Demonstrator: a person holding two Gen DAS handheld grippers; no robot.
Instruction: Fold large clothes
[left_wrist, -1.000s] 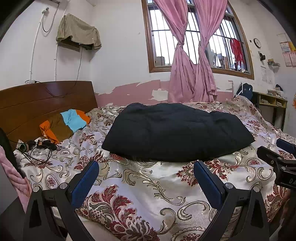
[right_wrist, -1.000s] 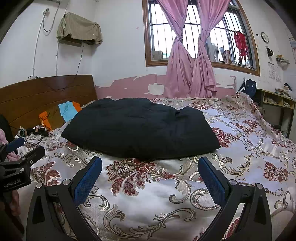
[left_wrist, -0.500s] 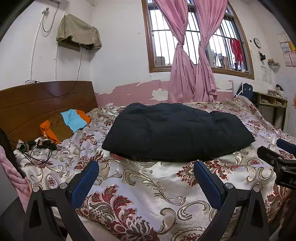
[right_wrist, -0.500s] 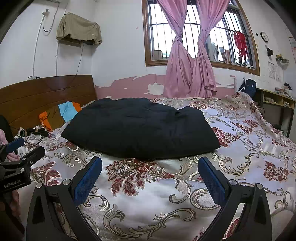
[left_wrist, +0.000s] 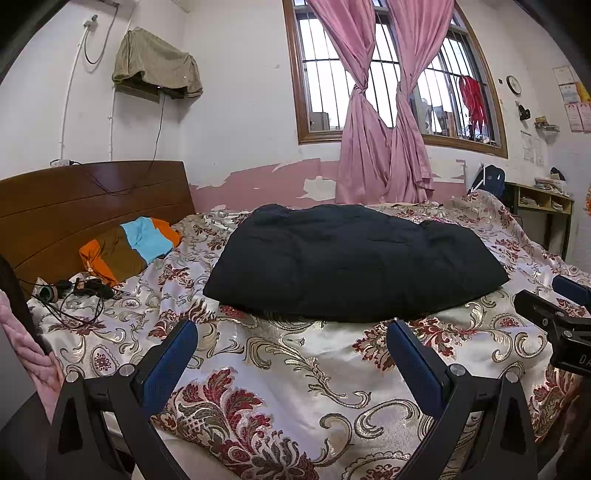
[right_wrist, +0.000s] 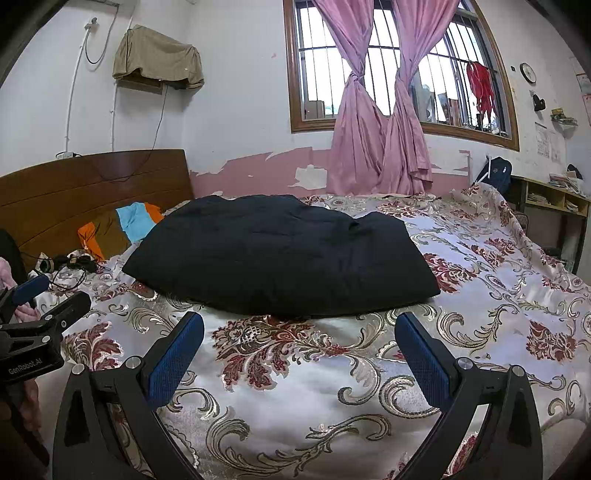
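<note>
Both tongs had black plastic frames with triangular cut-outs, silver screws and textured blue pads (left_wrist: 168, 363). The left tongs (right_wrist: 37, 332) bore white "GenRobot.AI" lettering; a pink sleeve (left_wrist: 26, 343) showed at nine o'clock.

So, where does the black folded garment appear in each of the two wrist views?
Left wrist: black garment lies at centre, slightly right, on the floral bedspread.
Right wrist: black garment lies at centre, slightly left.
Shared landmark: pink curtains behind it.

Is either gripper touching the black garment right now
No, the left gripper and right gripper both hang open short of the black garment.
</note>
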